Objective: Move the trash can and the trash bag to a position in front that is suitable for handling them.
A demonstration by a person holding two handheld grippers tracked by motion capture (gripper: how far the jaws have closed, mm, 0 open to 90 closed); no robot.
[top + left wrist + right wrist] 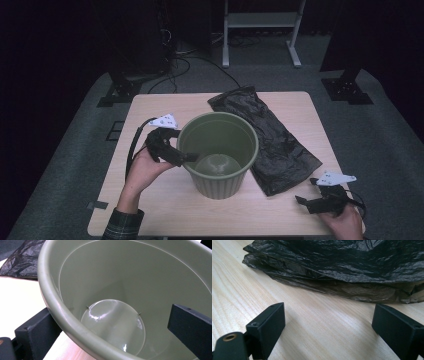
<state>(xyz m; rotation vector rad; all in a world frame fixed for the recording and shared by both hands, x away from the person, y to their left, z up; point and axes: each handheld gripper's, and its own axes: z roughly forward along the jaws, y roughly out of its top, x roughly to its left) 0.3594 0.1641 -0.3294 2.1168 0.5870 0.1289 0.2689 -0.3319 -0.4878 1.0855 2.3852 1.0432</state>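
1. High view: a green plastic bin (218, 152) stands upright near the middle of the wooden table (165, 207), with nothing in it but its glossy round floor. The left gripper (187, 157) meets the bin's left rim, held by the left hand (144, 170); whether its jaws press on the wall cannot be told from here. A crumpled black bin bag (267, 137) lies flat just right of the bin, its near edge touching or just behind the bin's side. The right gripper (302, 201) rests low at the table's near right corner, close to the bag's near corner but apart from it, in the right hand (344, 224)

2. Left gripper view: the jaws straddle the bin's rim (57, 312), one outside the wall, the other inside; they stand wide, with clear space between the inner jaw and the wall, so nothing is clamped. The bin's inside is bare. A corner of the bag (22, 260) lies beyond the rim

3. Right gripper view: the jaws stand wide apart over bare table (319, 327), holding nothing. The folded bag (342, 267) lies just ahead across the view, untouched, its layered edge plain here
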